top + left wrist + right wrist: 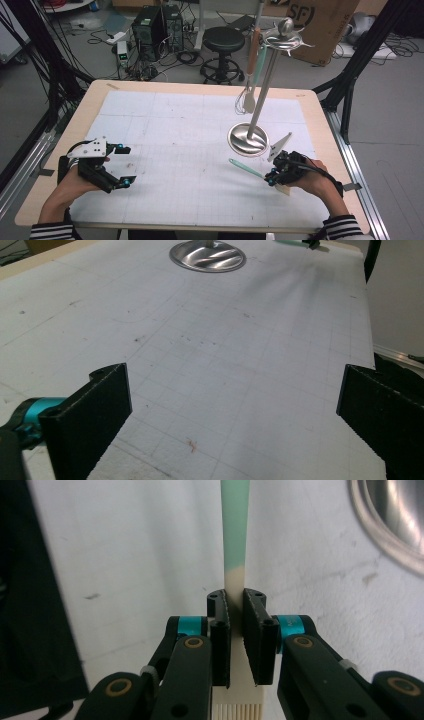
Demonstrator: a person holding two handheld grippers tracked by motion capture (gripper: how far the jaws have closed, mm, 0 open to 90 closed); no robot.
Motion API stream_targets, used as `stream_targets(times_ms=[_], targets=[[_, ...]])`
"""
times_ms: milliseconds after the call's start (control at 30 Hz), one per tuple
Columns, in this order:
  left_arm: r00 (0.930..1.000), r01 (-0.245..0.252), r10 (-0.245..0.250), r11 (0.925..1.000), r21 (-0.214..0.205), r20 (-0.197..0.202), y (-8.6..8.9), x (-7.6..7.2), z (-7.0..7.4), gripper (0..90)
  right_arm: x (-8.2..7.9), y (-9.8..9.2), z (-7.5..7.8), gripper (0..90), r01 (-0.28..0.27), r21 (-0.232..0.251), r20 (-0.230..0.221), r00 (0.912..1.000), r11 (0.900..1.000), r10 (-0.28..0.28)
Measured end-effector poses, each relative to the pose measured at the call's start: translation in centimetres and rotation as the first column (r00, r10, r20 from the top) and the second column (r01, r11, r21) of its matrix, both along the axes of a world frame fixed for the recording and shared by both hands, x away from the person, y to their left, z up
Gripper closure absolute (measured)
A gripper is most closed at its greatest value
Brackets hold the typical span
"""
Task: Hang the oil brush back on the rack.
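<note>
Two grippers work over a white gridded mat (165,130) on a wooden table (70,130). In the right gripper view, the right gripper (235,630) has its black jaws pressed against the cream neck of a basting brush (235,530), one jaw on each side. The brush's mint-green handle runs straight ahead from between the fingertips, and its pale bristles (235,711) sit behind the jaws, toward the hand. In the high view, the same right gripper (272,176) sits near the front right of the mat, with the green handle (245,168) pointing away from it to the person's left and the cream bristle end poking out at the hand side.

Just beyond the right gripper's fingertips and off to their right stands the round steel base (248,139) of a utensil stand (265,75); its rim (385,535) curves across the top right corner of the right gripper view. A whisk (245,97) and a spatula (257,65) hang from the stand's top.

Left of all this, the left gripper (122,165) rests low over the mat with its jaws spread wide and nothing between them. In the left gripper view, bare mat (235,390) lies between the fingers (95,415), and the steel base (207,256) lies far ahead of them.
</note>
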State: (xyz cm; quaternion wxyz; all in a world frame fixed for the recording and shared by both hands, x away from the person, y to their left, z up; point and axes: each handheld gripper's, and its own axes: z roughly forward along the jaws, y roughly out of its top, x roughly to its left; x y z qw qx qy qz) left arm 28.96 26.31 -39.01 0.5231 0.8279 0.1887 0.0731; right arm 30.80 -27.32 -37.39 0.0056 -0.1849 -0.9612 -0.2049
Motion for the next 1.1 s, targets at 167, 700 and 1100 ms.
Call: stream_targets(times_ms=[167, 700, 1100], targets=[[1.0, -0.002, 0.002, 1.0, -0.002, -0.002, 0.0, 0.0, 0.0, 1.7, -0.9, -1.1, 1.7, 81.8, 0.0, 0.096, 0.039, 0.9992, 0.9954, -0.003], [1.0, -0.005, 0.005, 1.0, 0.001, -0.003, 0.1, 0.1, -0.1, 1.7, -2.5, -4.0, 8.2, 81.8, 0.042, 0.344, 0.167, 0.9804, 0.9381, -0.105], [1.0, -0.004, 0.004, 1.0, -0.006, -0.004, 0.2, 0.1, -0.1, 1.7, -3.1, -5.9, 13.1, 81.8, 0.1, 0.446, 0.243, 0.943, 0.8893, -0.228]])
